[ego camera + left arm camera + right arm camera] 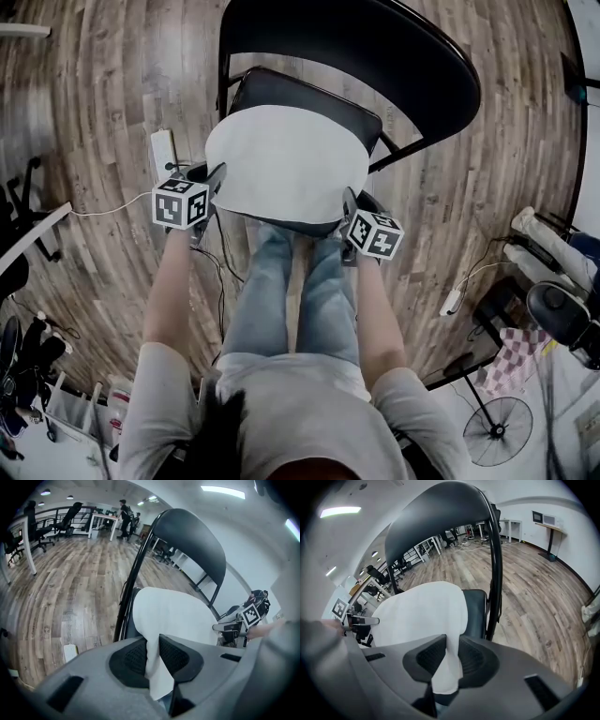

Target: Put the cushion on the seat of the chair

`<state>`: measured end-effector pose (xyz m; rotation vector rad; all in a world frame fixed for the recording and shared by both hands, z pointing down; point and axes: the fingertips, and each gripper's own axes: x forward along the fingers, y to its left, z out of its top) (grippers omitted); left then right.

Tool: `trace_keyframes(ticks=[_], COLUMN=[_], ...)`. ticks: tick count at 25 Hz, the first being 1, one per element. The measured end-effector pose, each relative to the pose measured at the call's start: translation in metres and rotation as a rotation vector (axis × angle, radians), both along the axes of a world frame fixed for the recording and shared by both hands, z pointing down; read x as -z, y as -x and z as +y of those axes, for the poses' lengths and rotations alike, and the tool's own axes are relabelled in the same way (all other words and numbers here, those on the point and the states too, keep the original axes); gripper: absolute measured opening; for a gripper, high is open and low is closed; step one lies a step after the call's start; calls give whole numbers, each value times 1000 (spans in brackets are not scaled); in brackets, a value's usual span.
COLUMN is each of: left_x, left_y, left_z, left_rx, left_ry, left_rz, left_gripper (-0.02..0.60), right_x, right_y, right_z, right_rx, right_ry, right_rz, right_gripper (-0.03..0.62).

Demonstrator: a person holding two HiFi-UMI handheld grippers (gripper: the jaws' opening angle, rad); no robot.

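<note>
A white oval cushion (286,164) lies over the dark seat (309,98) of a black folding chair, whose curved backrest (356,47) is beyond it. My left gripper (214,178) is shut on the cushion's left near edge. The right gripper (352,202) is shut on its right near edge. In the left gripper view the cushion (173,616) has a fold pinched between the pads of the left gripper (153,656). The right gripper view shows the cushion (422,609) clamped in the right gripper (450,656), with bare seat (476,606) beside it.
The chair stands on a wood floor. A white power strip (163,150) with its cable lies left of the chair, and another (450,302) lies at the right. A floor fan (497,431) and clutter sit at the lower right. Office desks and chairs (70,515) stand far off.
</note>
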<state>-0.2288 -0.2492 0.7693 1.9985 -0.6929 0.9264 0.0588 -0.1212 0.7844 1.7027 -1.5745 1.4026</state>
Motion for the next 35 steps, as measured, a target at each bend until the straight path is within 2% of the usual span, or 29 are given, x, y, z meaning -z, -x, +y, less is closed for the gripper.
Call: trace_keyframes(ticks=[9,19,23,27,31,33,35], left_x=[-27,-41,-45,-48,-48,-46,-42], left_y=[-3,-4,-2,1,6,10,13], left_z=[-6,-11,-13,-15,-18,-21,-25], left_rx=[-71,-90,-93,-78,-52,-36,-24], left_ry=[20,0,-15,-30,-60,-75,-94], left_rz=[-50,-67,-76,-103,-126,-132,-131], left_gripper=[57,71,91,111,155,200,212], right_x=[-26,-43,-50,-49,-47,-44,-40], right_y=[-4,-11,-16,-17,-18,-20,-23], right_z=[7,8,9,7,7,6,7], right_rx=[20,38,28,67,66,67,57], right_ry=[45,70,105,113,106,99,90], right_rz=[19,130,136,160,170,180,196], right_gripper=[71,94,129,149,156,158,158])
